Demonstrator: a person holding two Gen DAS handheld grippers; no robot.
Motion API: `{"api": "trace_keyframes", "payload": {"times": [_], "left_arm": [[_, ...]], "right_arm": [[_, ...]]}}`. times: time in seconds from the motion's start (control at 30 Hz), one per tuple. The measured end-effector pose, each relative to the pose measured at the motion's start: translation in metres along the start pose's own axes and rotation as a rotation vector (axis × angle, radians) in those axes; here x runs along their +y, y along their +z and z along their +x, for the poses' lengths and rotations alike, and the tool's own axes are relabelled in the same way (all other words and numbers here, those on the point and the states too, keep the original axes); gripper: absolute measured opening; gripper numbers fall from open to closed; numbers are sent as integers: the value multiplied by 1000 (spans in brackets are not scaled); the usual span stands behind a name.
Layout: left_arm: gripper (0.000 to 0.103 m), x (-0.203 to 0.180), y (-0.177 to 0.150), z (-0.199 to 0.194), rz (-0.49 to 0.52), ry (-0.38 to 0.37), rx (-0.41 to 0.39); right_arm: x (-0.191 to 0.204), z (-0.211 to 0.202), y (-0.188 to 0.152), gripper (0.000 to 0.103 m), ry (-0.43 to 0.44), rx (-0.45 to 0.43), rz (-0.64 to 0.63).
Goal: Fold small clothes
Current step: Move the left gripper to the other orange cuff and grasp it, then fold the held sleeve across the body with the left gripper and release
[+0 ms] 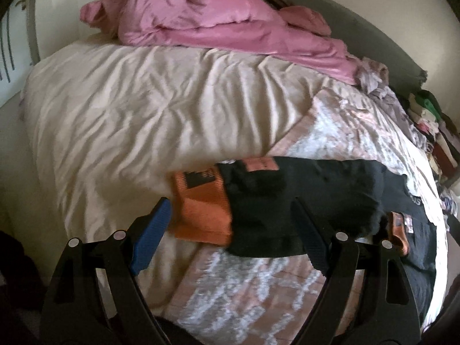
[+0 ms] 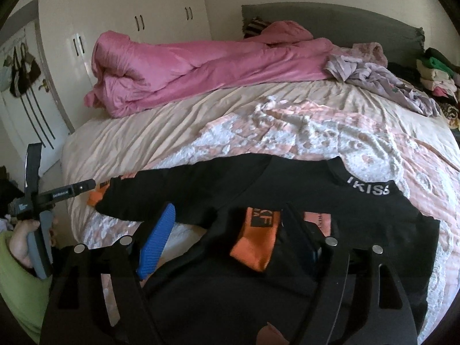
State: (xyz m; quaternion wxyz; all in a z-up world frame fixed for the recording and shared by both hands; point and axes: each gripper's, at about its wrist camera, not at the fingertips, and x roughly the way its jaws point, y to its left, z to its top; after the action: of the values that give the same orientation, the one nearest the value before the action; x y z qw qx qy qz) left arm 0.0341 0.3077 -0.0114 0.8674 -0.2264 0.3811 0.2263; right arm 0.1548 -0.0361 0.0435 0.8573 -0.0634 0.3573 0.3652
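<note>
From the left wrist, the black top lies across the bed, its long sleeve running left to an orange cuff; the left gripper hangs wide open over it, holding nothing. From the right wrist – 1 top, neckline right, 2 orange cuffs, 1 pink duvet, white wardrobes behind – the right gripper gapes open.

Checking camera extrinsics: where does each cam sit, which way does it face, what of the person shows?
Left wrist: on the left gripper, angled down over the black top's orange cuff; only its own open fingers show.
Right wrist: on the right gripper, angled down at the black top; shows the left hand and a green sleeve.
Shared: black top, pink duvet, headboard.
</note>
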Motion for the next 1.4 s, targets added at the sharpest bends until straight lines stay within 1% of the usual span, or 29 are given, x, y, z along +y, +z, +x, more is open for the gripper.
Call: {"api": "trace_keyframes", "payload": {"times": [0.07, 0.17, 0.2, 0.23, 0.3, 0.37, 0.43, 0.5, 0.6, 0.67, 0.77, 0.8, 0.83, 0.87, 0.9, 0.97, 1.1, 1.17, 1.3, 1.4], "left_arm": [[77, 8, -1, 6, -23, 8, 13], [77, 17, -4, 15, -53, 3, 41], [75, 20, -5, 18, -66, -2, 51], [68, 22, -6, 20, -75, -8, 55], [63, 24, -8, 24, -87, -12, 65], [60, 26, -10, 29, -109, -36, 81], [56, 26, -11, 32, -116, -40, 89], [55, 27, -12, 35, -127, -50, 95], [55, 27, -13, 40, -139, -50, 97], [51, 26, -14, 42, -139, -46, 93], [36, 24, -13, 42, -133, -49, 76], [28, 23, -13, 42, -130, -53, 75], [19, 21, -12, 42, -127, -65, 70], [13, 21, -12, 41, -125, -87, 63], [9, 18, -12, 40, -122, -111, 55], [8, 15, -12, 36, -108, -118, 42], [8, 5, -5, 15, -89, -170, -12], [8, -6, -1, 1, -78, -213, -39], [8, -30, 5, -21, -41, -236, -104], [8, -50, 10, -32, -9, -278, -123]], "right_arm": [[4, 8, -3, 80, 5, 15, -9], [11, 19, -6, 82, 17, 38, -27], [15, 23, -8, 82, 16, 47, -33], [17, 26, -10, 82, 12, 55, -39], [22, 33, -14, 83, 9, 69, -52], [27, 38, -19, 83, 17, 83, -59], [30, 42, -21, 83, 23, 92, -60], [31, 45, -24, 83, 27, 100, -55], [33, 49, -26, 83, 38, 108, -45], [36, 52, -28, 83, 48, 111, -37], [39, 56, -30, 83, 56, 117, -30], [40, 56, -31, 83, 59, 119, -27], [40, 57, -32, 83, 60, 120, -23], [39, 56, -32, 83, 62, 120, -17], [38, 55, -33, 83, 69, 118, -10], [35, 53, -33, 83, 73, 111, 4], [25, 45, -32, 83, 67, 89, 40], [16, 38, -33, 83, 64, 75, 67], [-2, 24, -35, 83, 47, 54, 117], [-17, 9, -39, 83, 19, 32, 150]]}}
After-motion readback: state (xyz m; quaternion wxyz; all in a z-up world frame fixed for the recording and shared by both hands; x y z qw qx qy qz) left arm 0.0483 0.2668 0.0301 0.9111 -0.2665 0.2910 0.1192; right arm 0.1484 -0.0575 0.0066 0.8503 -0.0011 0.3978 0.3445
